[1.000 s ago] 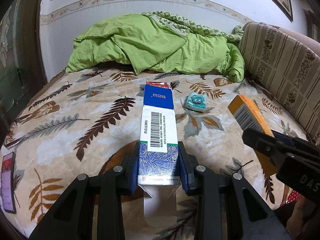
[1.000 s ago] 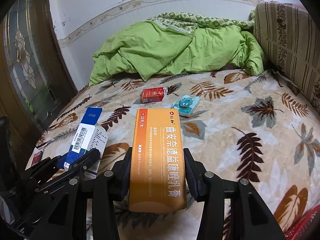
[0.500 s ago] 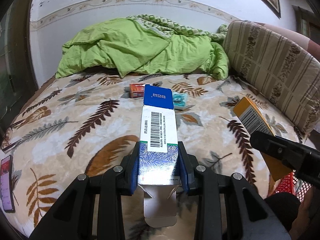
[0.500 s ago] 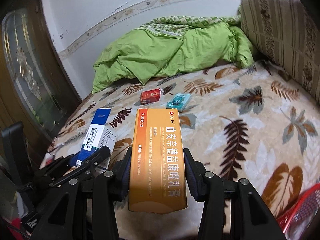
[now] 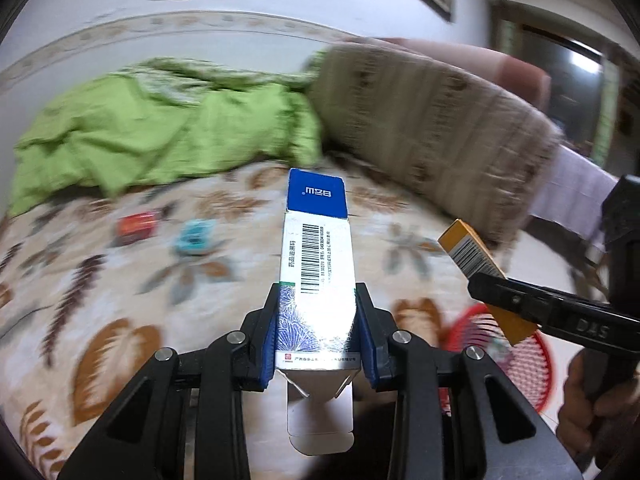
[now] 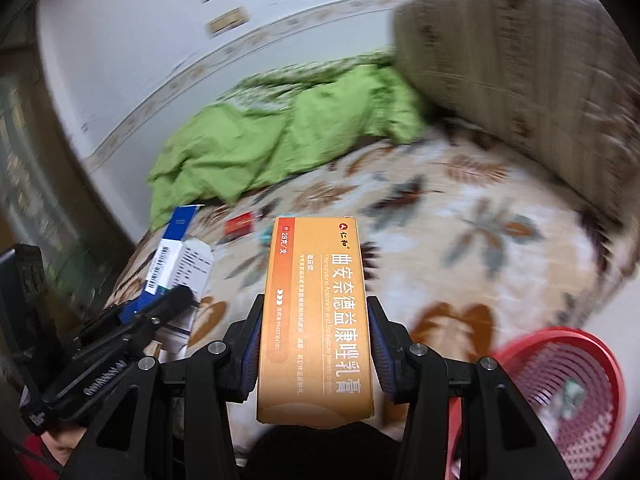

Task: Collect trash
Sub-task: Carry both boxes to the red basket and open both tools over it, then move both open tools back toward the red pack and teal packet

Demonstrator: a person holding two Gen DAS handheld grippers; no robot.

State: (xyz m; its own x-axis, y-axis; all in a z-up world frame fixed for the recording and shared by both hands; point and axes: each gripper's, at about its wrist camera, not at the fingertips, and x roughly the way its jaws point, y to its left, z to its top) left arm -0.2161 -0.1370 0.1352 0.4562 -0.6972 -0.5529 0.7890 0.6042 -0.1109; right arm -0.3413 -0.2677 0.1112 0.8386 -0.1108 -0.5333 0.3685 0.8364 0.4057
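Left gripper point(image 5: 318, 334): jaws closed, blue pads point(image 5: 269, 336) pressed on both sides of a blue and white box point(image 5: 318, 280), which points forward and level.
Right gripper point(image 6: 316, 336): jaws closed on an orange box point(image 6: 316, 300), gripping its long sides.
Relative pose: side by side, near each other, fingers pointing the same way.
Right hand point(image 5: 592, 404): wrapped round the handle, partly seen.

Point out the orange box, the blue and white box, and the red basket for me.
orange box point(image 6: 316, 312): right wrist view, middle of its printed top face.
blue and white box point(image 5: 318, 264): left wrist view, on its barcode panel.
red basket point(image 6: 576, 396): right wrist view, on its mesh wall.
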